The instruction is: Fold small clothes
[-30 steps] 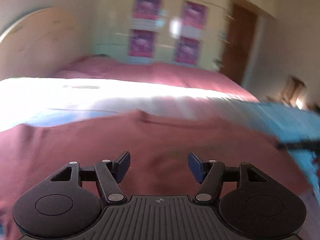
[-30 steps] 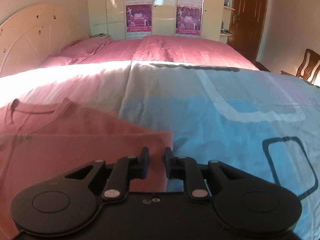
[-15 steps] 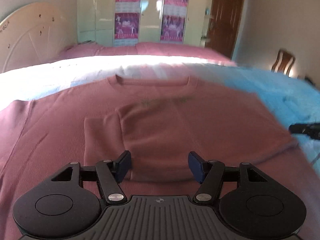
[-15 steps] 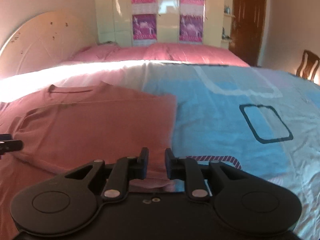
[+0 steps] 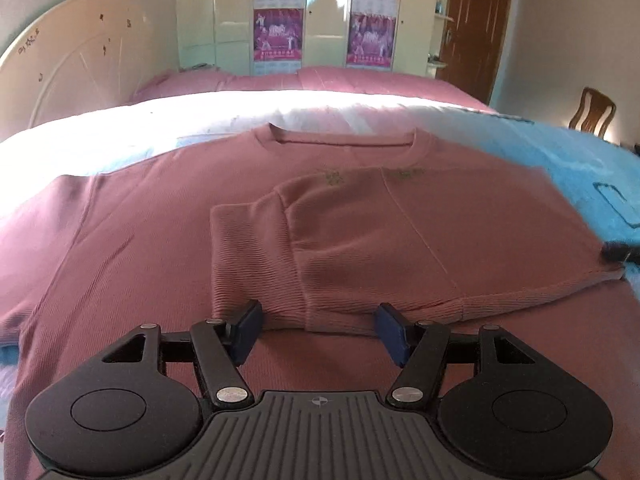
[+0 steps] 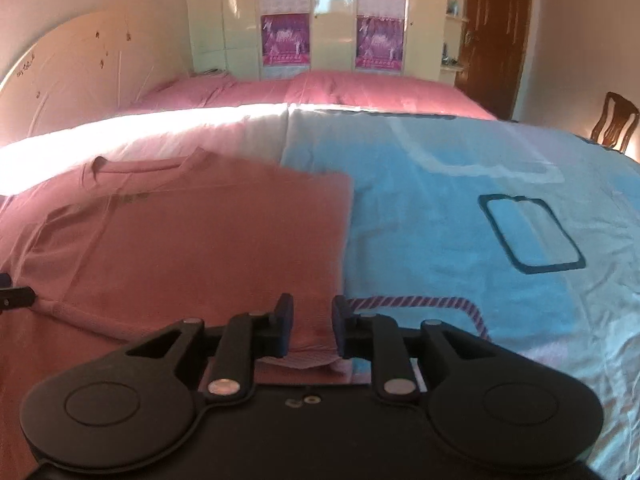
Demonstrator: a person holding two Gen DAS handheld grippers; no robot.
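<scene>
A dusty-pink long-sleeved top (image 5: 160, 232) lies flat on the bed, neckline at the far side. Its right side and sleeve are folded over onto the body, and the ribbed cuff (image 5: 256, 264) lies just ahead of my left gripper (image 5: 318, 330). That gripper is open and empty, just short of the folded edge. The same top shows in the right wrist view (image 6: 192, 232). My right gripper (image 6: 312, 330) has its fingers a small gap apart, with the top's lower right edge lying between them; whether they pinch it is unclear. Its tip shows in the left wrist view (image 5: 620, 254).
The bed has a light blue and white cover (image 6: 460, 232) with dark outlined shapes, and pink bedding (image 5: 340, 80) beyond. A cream headboard (image 5: 68, 64) is at the left. A wardrobe with posters (image 5: 320, 20), a brown door (image 6: 492, 32) and a wooden chair (image 5: 594, 114) stand behind.
Both grippers pulled back toward me, so more of the top shows. The right side of the top now lies folded over the body. My left gripper stayed open.
</scene>
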